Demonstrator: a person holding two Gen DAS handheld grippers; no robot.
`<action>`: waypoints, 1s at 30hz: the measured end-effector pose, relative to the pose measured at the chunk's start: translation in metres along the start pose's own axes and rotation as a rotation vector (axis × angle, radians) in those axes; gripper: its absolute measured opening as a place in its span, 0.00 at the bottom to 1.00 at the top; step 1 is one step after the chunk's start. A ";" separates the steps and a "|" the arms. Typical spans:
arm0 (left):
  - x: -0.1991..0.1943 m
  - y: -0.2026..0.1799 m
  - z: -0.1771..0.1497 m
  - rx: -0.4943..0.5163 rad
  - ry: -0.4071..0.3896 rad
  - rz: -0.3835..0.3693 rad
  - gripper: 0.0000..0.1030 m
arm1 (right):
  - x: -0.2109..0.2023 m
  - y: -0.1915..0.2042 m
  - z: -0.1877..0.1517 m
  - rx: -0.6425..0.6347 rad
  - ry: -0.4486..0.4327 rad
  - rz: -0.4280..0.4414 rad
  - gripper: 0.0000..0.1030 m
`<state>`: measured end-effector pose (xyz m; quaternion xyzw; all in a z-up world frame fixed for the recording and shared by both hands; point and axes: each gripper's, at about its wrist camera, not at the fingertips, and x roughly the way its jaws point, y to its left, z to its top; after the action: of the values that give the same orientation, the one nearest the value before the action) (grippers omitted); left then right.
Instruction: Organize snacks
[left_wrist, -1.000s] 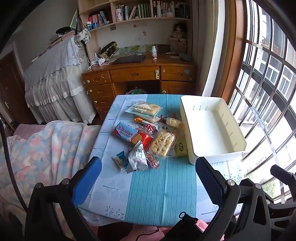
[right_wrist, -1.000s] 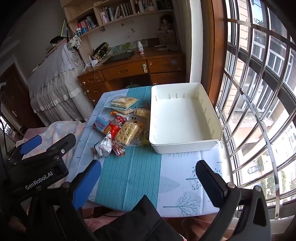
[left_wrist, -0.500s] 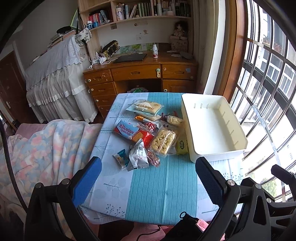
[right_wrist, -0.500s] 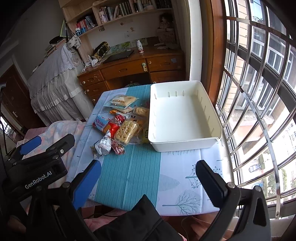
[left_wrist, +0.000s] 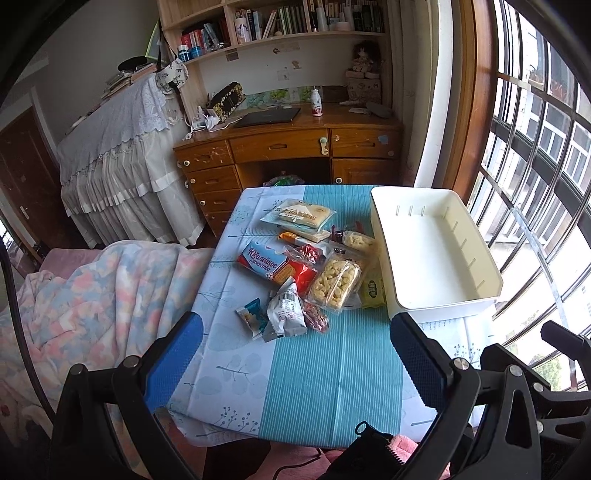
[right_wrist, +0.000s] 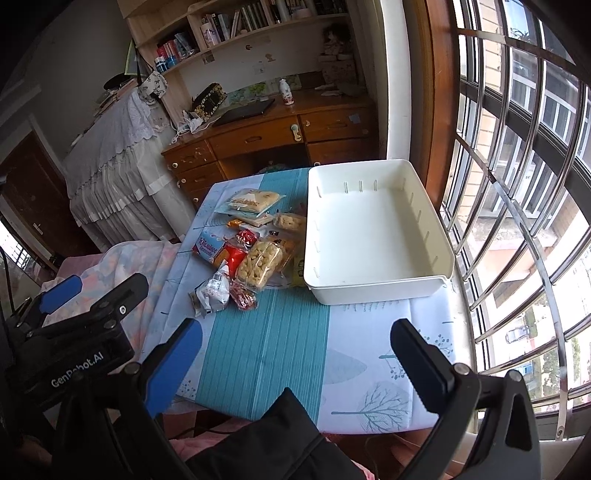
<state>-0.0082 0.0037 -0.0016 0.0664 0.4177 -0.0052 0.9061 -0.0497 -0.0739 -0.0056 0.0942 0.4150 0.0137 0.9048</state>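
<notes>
white bin (left_wrist: 436, 254), teal striped tablecloth (left_wrist: 328, 369)

I'm seeing a wooden desk (left_wrist: 288, 147) against the far wall, bookshelves (left_wrist: 280, 26) above it, a lace-draped cabinet (left_wrist: 122, 147) left, daylight pouring through the barred window (right_wrist: 517, 184) at right.

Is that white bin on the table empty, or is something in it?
Empty: the white bin shows only its bare floor; the snack packets lie beside it.

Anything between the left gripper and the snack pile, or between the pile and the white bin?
Nothing visible. Only bare tablecloth lies between the open left gripper and the snack pile. The pile lies right beside the empty bin, whose top is open.
</notes>
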 end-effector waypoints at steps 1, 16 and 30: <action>0.000 0.000 0.000 0.000 0.003 0.003 0.98 | 0.000 -0.001 0.002 0.001 0.002 0.004 1.00; 0.021 0.018 -0.001 -0.040 0.078 0.006 0.98 | 0.019 0.003 0.007 0.018 0.060 0.036 0.99; 0.065 0.073 0.011 -0.069 0.148 -0.069 0.98 | 0.058 0.014 0.014 0.170 0.153 0.038 0.99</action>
<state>0.0468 0.0781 -0.0355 0.0209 0.4855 -0.0171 0.8738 -0.0007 -0.0562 -0.0378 0.1772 0.4806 0.0029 0.8588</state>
